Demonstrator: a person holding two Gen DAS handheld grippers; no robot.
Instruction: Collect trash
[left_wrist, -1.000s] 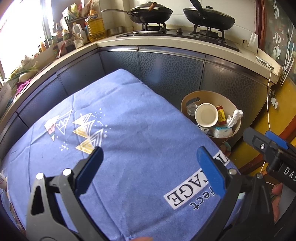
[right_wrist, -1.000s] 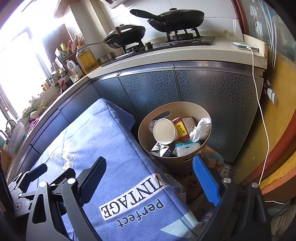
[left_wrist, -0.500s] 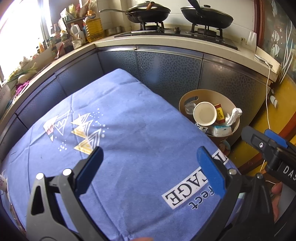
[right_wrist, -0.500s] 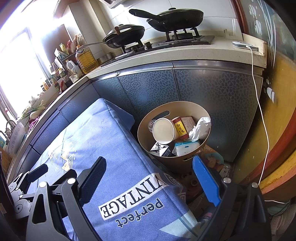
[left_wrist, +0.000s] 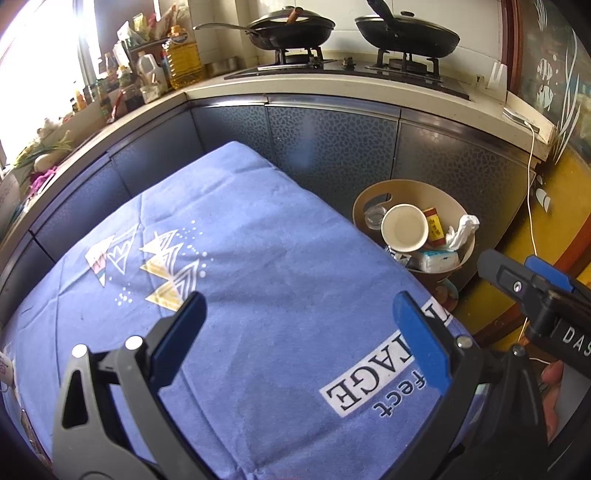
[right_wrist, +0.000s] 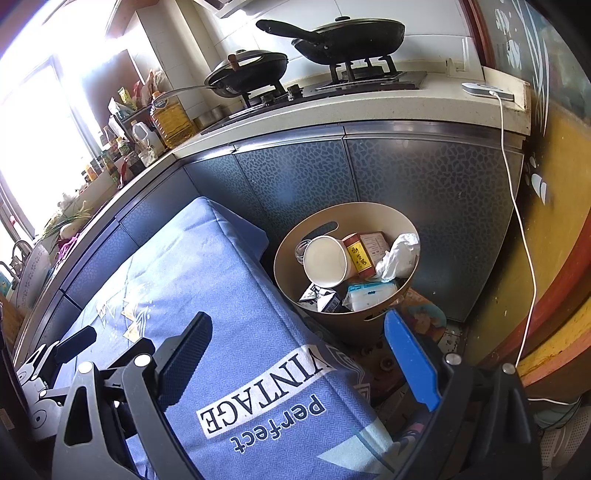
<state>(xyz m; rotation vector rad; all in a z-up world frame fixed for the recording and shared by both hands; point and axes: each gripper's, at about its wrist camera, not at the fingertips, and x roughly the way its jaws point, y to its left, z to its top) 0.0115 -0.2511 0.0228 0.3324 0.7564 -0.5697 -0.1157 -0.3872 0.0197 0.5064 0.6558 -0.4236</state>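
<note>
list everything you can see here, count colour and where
tablecloth: 1, blue, covering the table
bin: 1, tan, on the floor beside the table
paper cup: 1, white, in the bin
box: 1, red and yellow, in the bin
tissue: 1, white, in the bin
pans: 2, black, on the stove
oil bottle: 1, yellow, on the counter
cable: 1, white, hanging from the counter
left hand-held gripper: 1, open, above the tablecloth
right hand-held gripper: 1, open, at the table edge

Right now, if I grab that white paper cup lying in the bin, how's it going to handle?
The white paper cup is probably light, since it looks empty. Its thin wall would likely dent if squeezed hard. It lies on its side atop other trash in the bin, so a push might roll it toward the crumpled tissue.
</note>
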